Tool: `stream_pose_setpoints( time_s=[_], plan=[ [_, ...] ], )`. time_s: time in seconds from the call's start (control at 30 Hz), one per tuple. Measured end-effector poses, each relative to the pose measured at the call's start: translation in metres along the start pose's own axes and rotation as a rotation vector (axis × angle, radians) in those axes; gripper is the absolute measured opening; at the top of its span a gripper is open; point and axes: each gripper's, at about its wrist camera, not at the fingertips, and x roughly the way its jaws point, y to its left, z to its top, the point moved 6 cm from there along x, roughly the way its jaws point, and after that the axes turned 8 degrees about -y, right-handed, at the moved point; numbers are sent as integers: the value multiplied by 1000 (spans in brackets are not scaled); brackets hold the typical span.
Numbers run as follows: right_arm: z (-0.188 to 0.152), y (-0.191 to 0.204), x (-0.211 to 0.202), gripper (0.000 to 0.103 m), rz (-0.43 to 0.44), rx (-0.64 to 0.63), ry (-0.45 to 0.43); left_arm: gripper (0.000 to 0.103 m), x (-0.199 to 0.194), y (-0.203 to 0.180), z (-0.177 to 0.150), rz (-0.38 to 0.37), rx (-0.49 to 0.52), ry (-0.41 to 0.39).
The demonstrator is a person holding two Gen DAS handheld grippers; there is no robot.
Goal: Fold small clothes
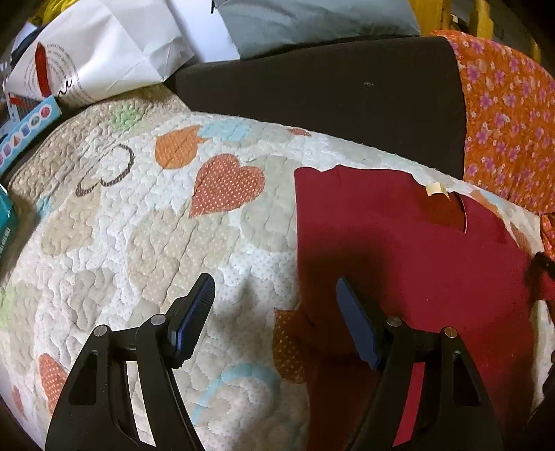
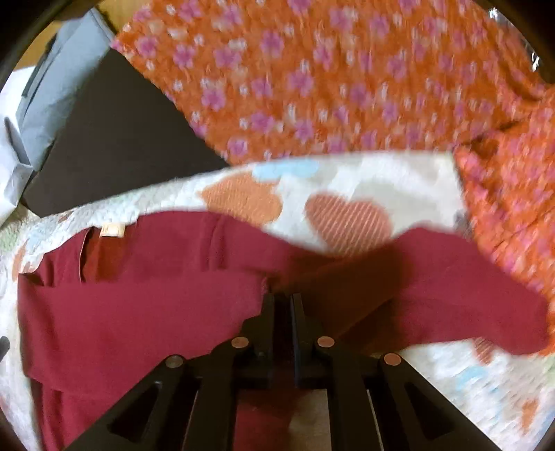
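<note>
My right gripper pinched red shirt sleeve over quilt; left gripper hung open, empty. Risk I judged: thin pinch slipping (view blurred), sleeve dropping crooked.

heart quilt, floral cloth, grey pillow

My left gripper hovers with its jaws spread wide, blue pads facing each other, pointing toward 12 o'clock. My right gripper has its jaws pressed together, also aimed at 12 o'clock.
</note>
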Motion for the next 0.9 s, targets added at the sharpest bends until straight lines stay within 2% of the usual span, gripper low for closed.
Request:
stream_pose_setpoints(
  time_s=[0.07, 0.1, 0.2, 0.23, 0.3, 0.43, 0.47, 0.53, 0.57, 0.67, 0.73, 0.77, 0.83, 0.9],
  plan=[
    [9, 10, -6, 6, 2, -79, -29, 73, -1, 1, 1, -7, -11, -5],
    [13, 11, -9, 6, 7, -78, -42, 73, -2, 0, 2, -6, -10, -9],
    [22, 0, -7, 8, 45, 31, -45, 73, -2, -1, 2, -8, -5, -16],
    [22, -3, -4, 13, 52, 52, -31, 73, -1, -1, 2, -9, -4, -11],
    [14, -5, 7, 51, 67, 69, 19, 73, 2, -2, 1, -9, -5, -1],
    [-5, -9, 26, 53, 95, 130, 91, 73, 8, -5, 1, -22, -20, 6],
    [-9, -8, 30, 53, 116, 146, 101, 73, 10, -8, 0, -25, -16, 8],
    [-13, -3, 34, 30, 155, 143, 110, 73, 14, -12, -3, -18, 3, 13],
    [-12, 0, 33, 5, 168, 133, 110, 73, 16, -14, -4, -11, 17, 14],
    [7, -2, 16, 4, 152, 103, 5, 73, 20, -16, -4, -3, 24, 10],
    [16, -7, 12, 4, 106, 95, -42, 73, 23, -17, -4, -2, 19, 7],
    [18, -10, 16, 4, 70, 88, -41, 73, 25, -19, -5, -1, 24, 13],
    [15, -11, 28, 4, 65, 93, -16, 73, 28, -20, -8, 9, 40, 26],
    [4, -12, 42, 4, 51, 92, 66, 73, 28, -21, -9, 10, 46, 30]
  ],
)
